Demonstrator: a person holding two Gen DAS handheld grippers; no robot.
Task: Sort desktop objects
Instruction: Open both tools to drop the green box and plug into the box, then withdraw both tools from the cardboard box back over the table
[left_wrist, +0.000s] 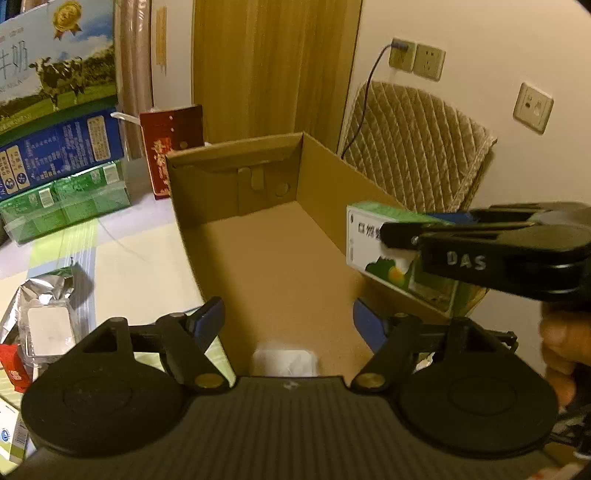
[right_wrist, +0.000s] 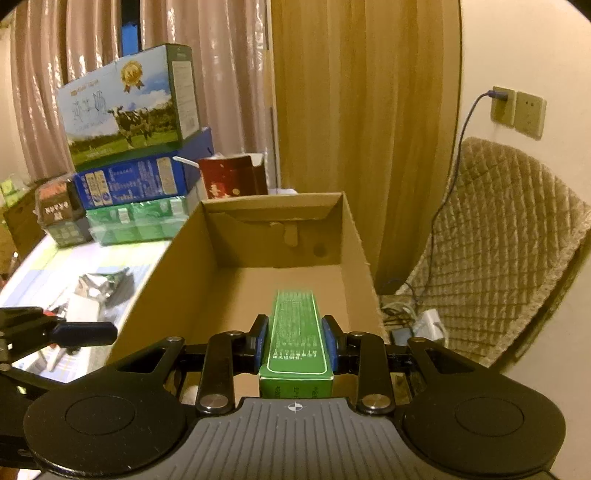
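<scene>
An open cardboard box (left_wrist: 258, 266) stands on the table, and both grippers hover over it. My left gripper (left_wrist: 288, 321) is open above the near end, its blue pads wide apart with nothing between them. Just below it a small white packet (left_wrist: 284, 362) lies on the box floor. My right gripper (right_wrist: 295, 332) is shut on a long green carton (right_wrist: 295, 325), pads pressing both long sides. It holds the carton over the cardboard box (right_wrist: 258, 280), near the right wall. In the left wrist view the right gripper (left_wrist: 406, 227) comes in from the right with the green carton (left_wrist: 373, 240).
Stacked milk cartons (right_wrist: 129, 110), a green shrink-wrapped pack (left_wrist: 66, 206) and a red box (left_wrist: 171, 147) stand behind the box. A crumpled foil pouch (left_wrist: 44, 310) lies on the table to the left. To the right are a quilted chair (right_wrist: 498, 240) and wall sockets (right_wrist: 517, 110) with a cable.
</scene>
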